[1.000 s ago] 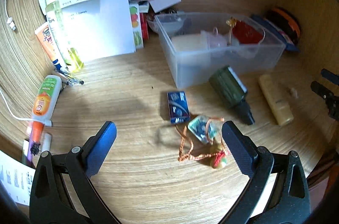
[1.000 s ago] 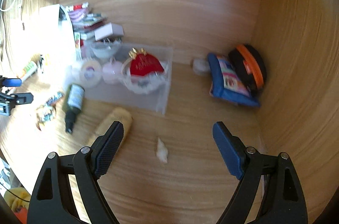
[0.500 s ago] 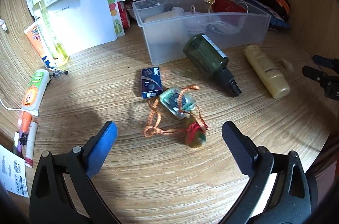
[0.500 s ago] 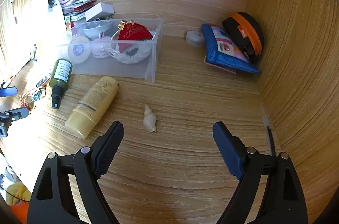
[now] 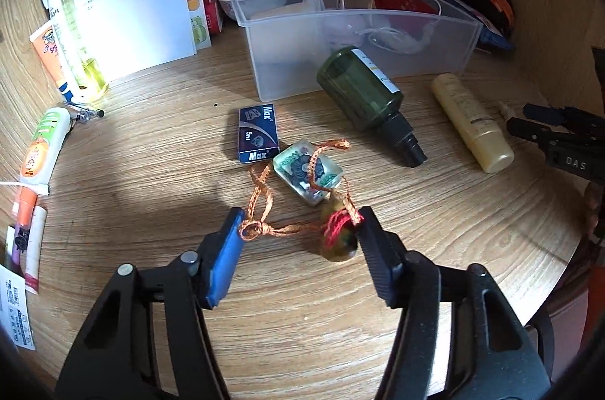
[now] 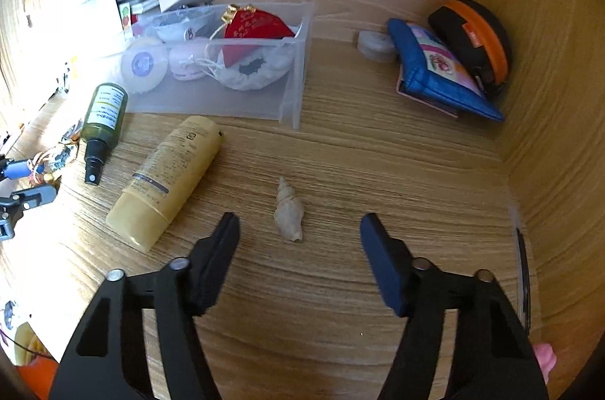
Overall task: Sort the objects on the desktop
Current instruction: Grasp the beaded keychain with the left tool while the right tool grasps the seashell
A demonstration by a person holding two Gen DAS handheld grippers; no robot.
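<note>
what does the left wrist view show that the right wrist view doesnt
Only the left wrist view shows the blue Max box and the orange tube. Only the right wrist view shows the small shell clearly, plus the blue pouch in full. Both show the clear bin, the green spray bottle, the yellow tube and the corded charm.

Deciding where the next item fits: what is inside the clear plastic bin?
The clear plastic bin holds a red pouch, a white drawstring bag, two round containers and a small bowl. Anything beneath them is hidden.
</note>
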